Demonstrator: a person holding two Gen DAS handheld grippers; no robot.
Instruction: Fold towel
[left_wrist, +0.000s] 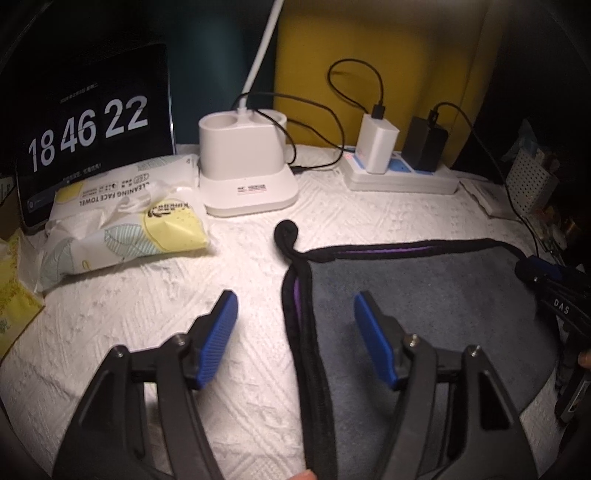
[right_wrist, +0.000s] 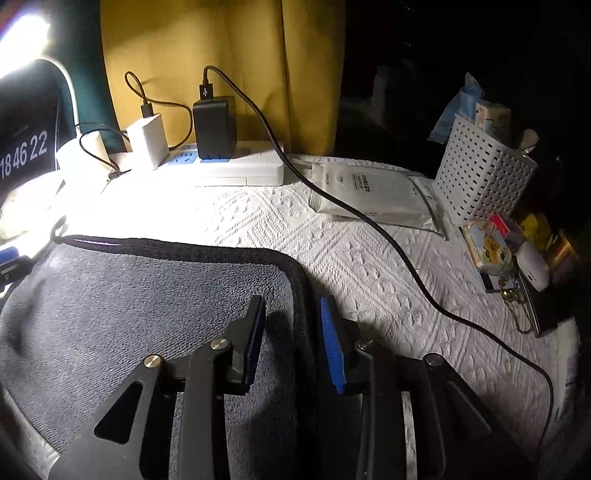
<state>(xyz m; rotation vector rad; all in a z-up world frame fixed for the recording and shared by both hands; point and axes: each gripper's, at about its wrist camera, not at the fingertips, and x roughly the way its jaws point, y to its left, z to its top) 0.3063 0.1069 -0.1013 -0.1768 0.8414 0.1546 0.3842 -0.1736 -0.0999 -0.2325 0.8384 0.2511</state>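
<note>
A grey towel (left_wrist: 424, 295) with a black and purple border lies flat on the white textured table cover; a black hanging loop (left_wrist: 286, 230) curls at its far left corner. My left gripper (left_wrist: 295, 306) is open, its blue pads astride the towel's left border. The towel shows in the right wrist view (right_wrist: 147, 295) too. My right gripper (right_wrist: 291, 314) is open, its jaws astride the towel's right border near the far right corner. The right gripper also shows at the right edge of the left wrist view (left_wrist: 535, 269).
At the back stand a clock tablet (left_wrist: 88, 136), a face towel pack (left_wrist: 122, 218), a white holder (left_wrist: 243, 162) and a power strip (left_wrist: 399, 173) with chargers. On the right are a black cable (right_wrist: 406, 266), a white pouch (right_wrist: 373, 195), a white basket (right_wrist: 484, 173) and small items (right_wrist: 509, 251).
</note>
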